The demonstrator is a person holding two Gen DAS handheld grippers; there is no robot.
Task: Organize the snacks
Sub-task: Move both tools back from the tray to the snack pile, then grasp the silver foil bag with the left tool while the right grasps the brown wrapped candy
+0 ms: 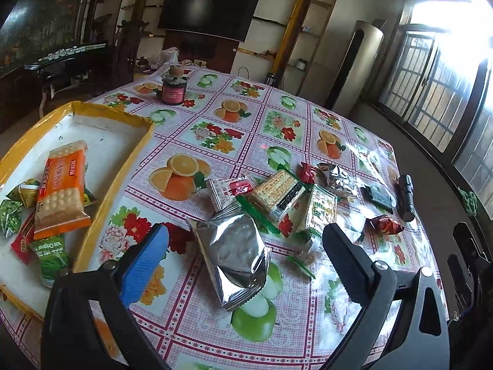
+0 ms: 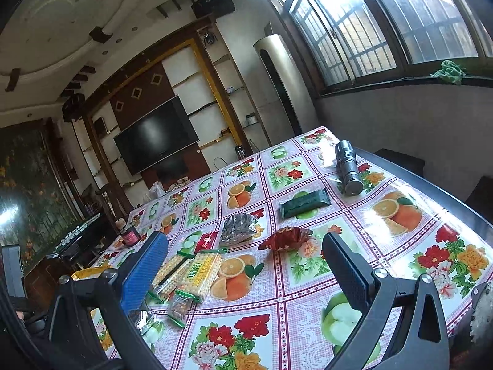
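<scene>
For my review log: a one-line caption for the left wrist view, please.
Open left gripper hovers over a silver packet on the floral tablecloth, beside a yellow-rimmed tray holding snacks.

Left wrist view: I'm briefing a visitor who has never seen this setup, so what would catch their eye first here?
Probably the loud fruit-and-flower patterned tablecloth, with a jumble of snack packets at its middle, led by a crinkled silver foil pouch lying between the open left gripper fingers. Next comes the yellow-rimmed white tray at the left, holding an orange biscuit packet among a few others.
</scene>
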